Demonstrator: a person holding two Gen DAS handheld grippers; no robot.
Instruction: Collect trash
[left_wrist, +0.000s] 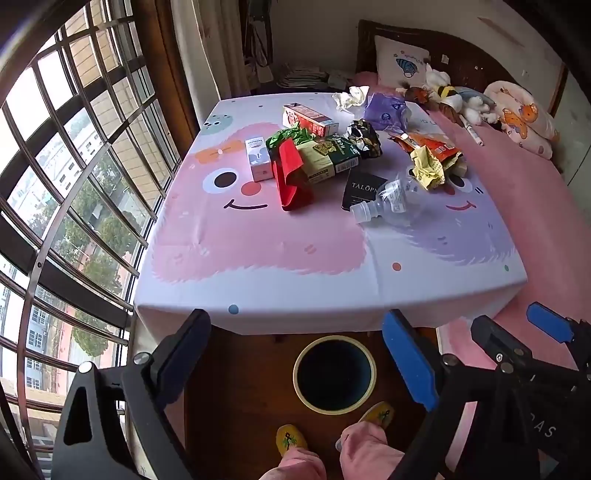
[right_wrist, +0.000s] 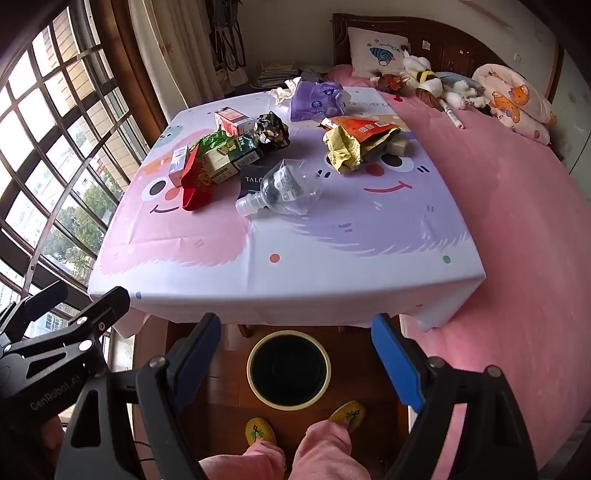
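Note:
Trash lies in a heap on the cartoon-print tablecloth (left_wrist: 258, 251): a clear plastic bottle (left_wrist: 391, 201) (right_wrist: 284, 188), a black box (left_wrist: 360, 186), a red packet (left_wrist: 291, 177), a green box (left_wrist: 332, 157), a crumpled foil wrapper (left_wrist: 365, 138), a purple bag (left_wrist: 386, 110) and crumpled yellow paper (left_wrist: 428, 168). A round bin (left_wrist: 296, 373) (right_wrist: 252, 369) stands on the floor under the table's near edge. My left gripper (left_wrist: 295, 317) (right_wrist: 79, 295) and right gripper (right_wrist: 297, 319) (left_wrist: 517, 325) hover side by side above the bin, both open and empty, well short of the trash.
A window with a metal grille (left_wrist: 74, 184) runs along the left. A pink bed (right_wrist: 517, 221) with pillows and plush toys (right_wrist: 443, 85) borders the table on the right and back. The person's pink trouser legs and yellow slippers (left_wrist: 291, 439) stand beside the bin.

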